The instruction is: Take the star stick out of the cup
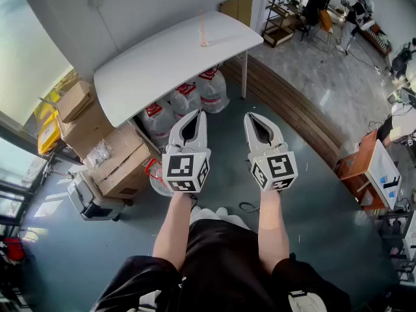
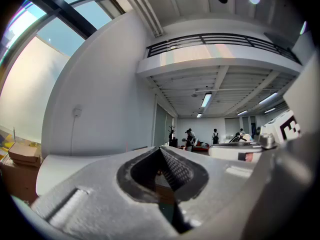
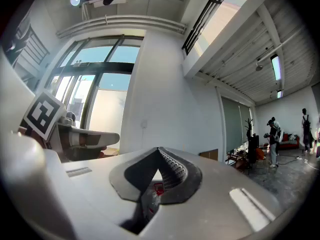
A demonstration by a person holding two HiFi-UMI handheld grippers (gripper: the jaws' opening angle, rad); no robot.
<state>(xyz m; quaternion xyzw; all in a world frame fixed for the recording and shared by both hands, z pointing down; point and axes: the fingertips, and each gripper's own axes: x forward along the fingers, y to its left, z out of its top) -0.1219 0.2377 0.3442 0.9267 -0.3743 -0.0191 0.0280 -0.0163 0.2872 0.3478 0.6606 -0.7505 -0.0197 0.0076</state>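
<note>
A white table (image 1: 162,64) stands ahead of me. Near its far edge rises a thin pale orange stick (image 1: 203,28) from a small base; it is too small to tell a cup or a star. My left gripper (image 1: 198,114) and right gripper (image 1: 251,116) are held side by side over the floor, well short of the table. Both point toward it. In the left gripper view the left gripper (image 2: 161,148) has its jaws together with nothing between them. The right gripper (image 3: 159,149) shows the same in the right gripper view.
Clear bags with red tops (image 1: 185,99) sit under the table. Cardboard boxes (image 1: 117,161) are stacked to its left. A wooden strip (image 1: 292,109) runs along the floor on the right. People (image 1: 354,12) stand far off. An orange desk (image 1: 370,168) is at right.
</note>
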